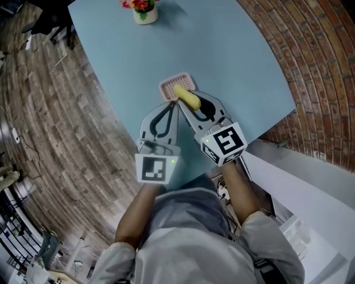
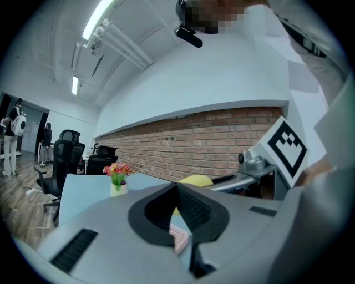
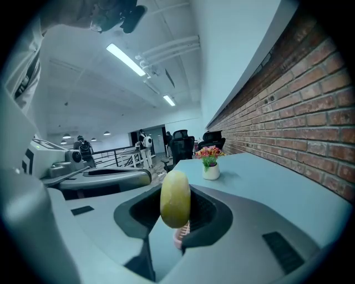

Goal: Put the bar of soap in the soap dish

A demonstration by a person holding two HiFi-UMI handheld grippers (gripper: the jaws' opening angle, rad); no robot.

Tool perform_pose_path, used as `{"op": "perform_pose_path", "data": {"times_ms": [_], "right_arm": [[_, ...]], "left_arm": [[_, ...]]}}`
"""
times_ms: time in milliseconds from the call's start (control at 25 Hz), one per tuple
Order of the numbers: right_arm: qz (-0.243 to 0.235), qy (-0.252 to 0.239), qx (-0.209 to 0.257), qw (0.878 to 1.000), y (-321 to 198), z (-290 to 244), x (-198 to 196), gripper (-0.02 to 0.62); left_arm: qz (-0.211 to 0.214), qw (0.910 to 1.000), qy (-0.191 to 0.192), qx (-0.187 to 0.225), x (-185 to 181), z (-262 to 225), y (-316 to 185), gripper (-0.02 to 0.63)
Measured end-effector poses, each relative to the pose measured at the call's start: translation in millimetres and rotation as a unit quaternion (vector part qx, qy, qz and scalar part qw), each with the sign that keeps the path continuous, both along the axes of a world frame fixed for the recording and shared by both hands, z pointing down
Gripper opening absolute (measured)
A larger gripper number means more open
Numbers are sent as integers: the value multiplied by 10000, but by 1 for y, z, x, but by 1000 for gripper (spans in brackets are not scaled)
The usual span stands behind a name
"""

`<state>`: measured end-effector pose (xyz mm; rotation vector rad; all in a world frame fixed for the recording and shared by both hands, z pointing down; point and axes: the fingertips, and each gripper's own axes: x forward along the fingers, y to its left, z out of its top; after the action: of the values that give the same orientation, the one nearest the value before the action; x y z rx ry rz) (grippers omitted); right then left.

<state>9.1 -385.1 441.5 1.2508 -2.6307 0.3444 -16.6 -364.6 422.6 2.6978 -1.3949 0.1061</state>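
A yellow bar of soap (image 1: pixel 186 96) stands on edge between the jaws of my right gripper (image 1: pixel 188 104), which is shut on it. It hangs just over the near edge of the pink slotted soap dish (image 1: pixel 177 86) on the pale blue table (image 1: pixel 233 55). In the right gripper view the soap (image 3: pixel 175 195) fills the gap in the right gripper (image 3: pixel 175 213), and the dish (image 3: pixel 181 236) shows below it. My left gripper (image 1: pixel 173 105) sits beside it on the left, shut with nothing in it. Past the left gripper (image 2: pixel 177 187) show a corner of the dish (image 2: pixel 178 238) and the soap (image 2: pixel 195 180).
A small white vase of red and yellow flowers (image 1: pixel 144 11) stands at the table's far end. The table's near edge runs just under my hands. A brick wall (image 1: pixel 310 72) lies to the right, wood floor (image 1: pixel 55 122) to the left. Office chairs (image 2: pixel 69 152) stand beyond.
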Motion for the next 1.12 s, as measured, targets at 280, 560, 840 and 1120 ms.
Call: {"op": "perform_pose_path", "data": {"times_ms": [280,560,840,1120], "right_arm": [[-36,101,-217,9997,-9,28,1,115],[-110,193,-466,9987,-15,54,-2,115],[-175,262,-569,9979,-23,69,-7,115],[-188,298,-610,9975,-27,77,-7,115]], "left_arm": [[14,10000,-11,-34,2,6,4,3],[-46,10000,-10,-60,2,14,-1,3],[-54,9998,-76,-165,3,25,-9,3],[-62,9997,-108,-233,2,38,-20,3]]}}
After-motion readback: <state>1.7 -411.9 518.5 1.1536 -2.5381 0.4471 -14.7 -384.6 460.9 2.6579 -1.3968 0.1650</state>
